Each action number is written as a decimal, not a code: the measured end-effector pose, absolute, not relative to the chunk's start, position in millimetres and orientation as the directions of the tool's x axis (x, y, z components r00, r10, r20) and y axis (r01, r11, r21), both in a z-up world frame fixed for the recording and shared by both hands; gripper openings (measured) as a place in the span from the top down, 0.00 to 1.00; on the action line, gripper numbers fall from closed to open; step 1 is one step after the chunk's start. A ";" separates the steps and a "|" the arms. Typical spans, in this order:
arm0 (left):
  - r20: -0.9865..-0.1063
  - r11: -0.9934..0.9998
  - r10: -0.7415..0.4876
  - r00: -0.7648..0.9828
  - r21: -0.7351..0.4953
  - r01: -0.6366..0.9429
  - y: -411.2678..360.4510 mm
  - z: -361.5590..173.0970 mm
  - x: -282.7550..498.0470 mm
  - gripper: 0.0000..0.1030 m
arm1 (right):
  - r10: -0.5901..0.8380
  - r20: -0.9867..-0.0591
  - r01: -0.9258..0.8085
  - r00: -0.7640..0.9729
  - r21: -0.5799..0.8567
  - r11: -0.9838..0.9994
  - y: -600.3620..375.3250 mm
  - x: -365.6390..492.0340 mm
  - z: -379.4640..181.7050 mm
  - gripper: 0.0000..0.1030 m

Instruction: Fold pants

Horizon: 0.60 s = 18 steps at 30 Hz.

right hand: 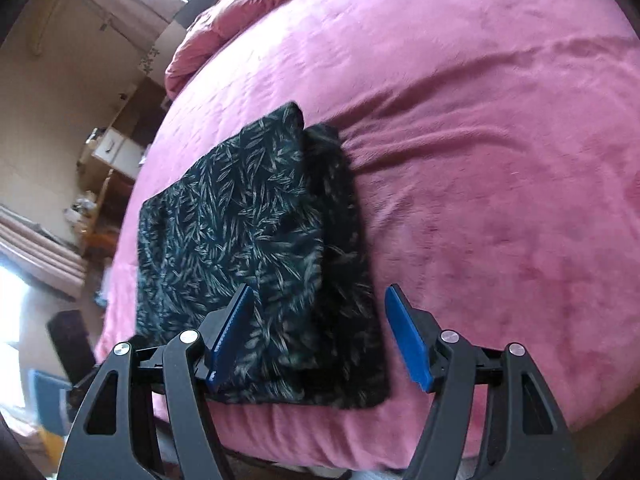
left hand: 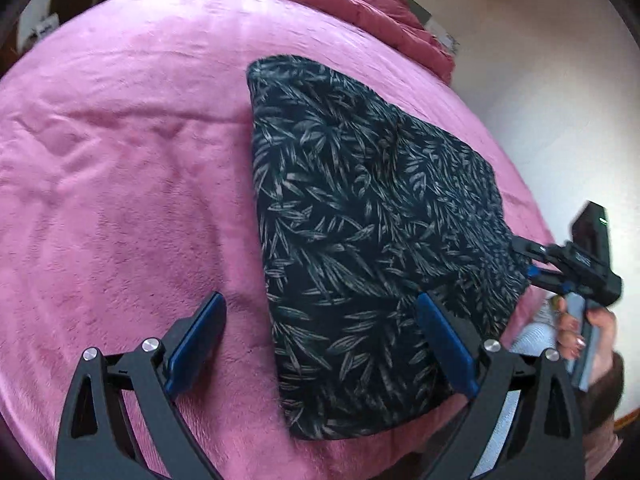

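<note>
The pants [left hand: 360, 240] are dark with a pale leaf print and lie folded into a flat rectangle on a pink blanket [left hand: 120, 180]. They also show in the right wrist view [right hand: 256, 248], with a lower layer showing along the right side. My left gripper [left hand: 320, 320] is open and empty, above the pants' near left edge. My right gripper [right hand: 318, 320] is open and empty, above the near end of the pants. It shows in the left wrist view [left hand: 528, 258] at the pants' right edge, held by a hand.
The pink blanket [right hand: 500, 200] covers a bed. A bunched reddish duvet [left hand: 360, 4] lies at the far end. Furniture and clutter [right hand: 108, 168] stand on the floor beside the bed. The bed's near edge [right hand: 320, 432] is just below the pants.
</note>
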State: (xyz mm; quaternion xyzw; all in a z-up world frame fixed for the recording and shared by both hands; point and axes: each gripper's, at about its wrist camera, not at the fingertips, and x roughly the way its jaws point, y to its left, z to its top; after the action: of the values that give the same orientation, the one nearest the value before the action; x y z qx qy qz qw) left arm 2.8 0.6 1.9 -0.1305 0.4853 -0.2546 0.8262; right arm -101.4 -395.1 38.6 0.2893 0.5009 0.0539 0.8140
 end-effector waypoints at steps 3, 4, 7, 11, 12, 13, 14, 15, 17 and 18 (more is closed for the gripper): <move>-0.728 0.807 -0.584 0.359 -0.475 0.350 -5.1 0.7 2.6 0.08 | 0.423 -0.763 0.219 0.489 0.577 0.787 -396.5 -90.9 31.7 0.35; -0.727 0.799 -0.592 0.347 -0.476 0.367 -8.7 0.6 3.3 0.08 | 0.429 -0.758 0.224 0.491 0.586 0.779 -397.7 -88.6 28.6 0.35; -0.726 0.785 -0.605 0.328 -0.475 0.397 -19.2 -0.4 8.3 0.08 | 0.435 -0.747 0.232 0.502 0.601 0.765 -394.1 -82.5 23.1 0.35; -0.727 0.789 -0.603 0.327 -0.484 0.378 -25.3 2.4 15.8 0.21 | 0.417 -0.745 0.210 0.520 0.585 0.783 -385.1 -79.1 22.2 0.37; -0.737 0.798 -0.588 0.333 -0.464 0.383 -29.0 4.5 14.4 0.23 | 0.406 -0.749 0.197 0.524 0.570 0.798 -380.9 -80.2 24.5 0.45; -0.741 0.806 -0.576 0.344 -0.446 0.390 -31.3 7.6 9.7 0.28 | 0.404 -0.745 0.187 0.531 0.567 0.802 -379.8 -81.9 26.2 0.53; -0.743 0.810 -0.568 0.354 -0.429 0.399 -32.9 11.1 5.7 0.32 | 0.399 -0.739 0.172 0.543 0.563 0.808 -378.5 -84.8 29.8 0.58; -0.743 0.817 -0.557 0.370 -0.409 0.407 -34.9 14.2 2.2 0.35 | 0.386 -0.731 0.150 0.563 0.549 0.822 -374.7 -88.0 35.0 0.63; -0.742 0.834 -0.529 0.412 -0.362 0.417 -37.9 21.2 -5.4 0.50 | 0.352 -0.716 0.100 0.603 0.505 0.857 -365.4 -94.3 47.4 0.66; -0.742 0.842 -0.512 0.432 -0.335 0.423 -35.5 25.7 -10.0 0.54 | 0.337 -0.710 0.080 0.619 0.484 0.871 -362.0 -96.7 52.9 0.68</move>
State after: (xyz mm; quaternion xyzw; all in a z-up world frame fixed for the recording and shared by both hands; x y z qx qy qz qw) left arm -10.0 -35.5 25.7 -0.0491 0.4551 -0.2768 0.8449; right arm -96.7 -362.0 52.9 0.2424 0.4303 0.0742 0.8663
